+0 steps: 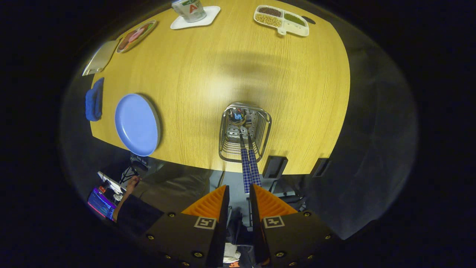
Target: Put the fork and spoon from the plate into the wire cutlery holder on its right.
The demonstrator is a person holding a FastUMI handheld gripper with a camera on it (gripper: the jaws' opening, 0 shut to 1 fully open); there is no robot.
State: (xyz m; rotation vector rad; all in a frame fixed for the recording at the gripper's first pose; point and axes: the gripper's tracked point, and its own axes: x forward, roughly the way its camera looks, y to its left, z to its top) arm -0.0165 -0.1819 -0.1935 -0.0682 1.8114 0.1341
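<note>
Wooden table [223, 67], wire cutlery holder [244, 132] near its front edge, blue plate [137, 124] bare to the left.

Both checked handles [250, 169] stand in the holder, so I judge 2 of 2 pieces are in. My gripper [238, 193] has fingers parted with a gap; handle ends rise just ahead, and I see no pressing on them. Risk: if I lift crooked, a finger catches a handle and tips the holder off the edge. Open room is toward table centre; tray w/ beans [281, 19] is far.
</note>
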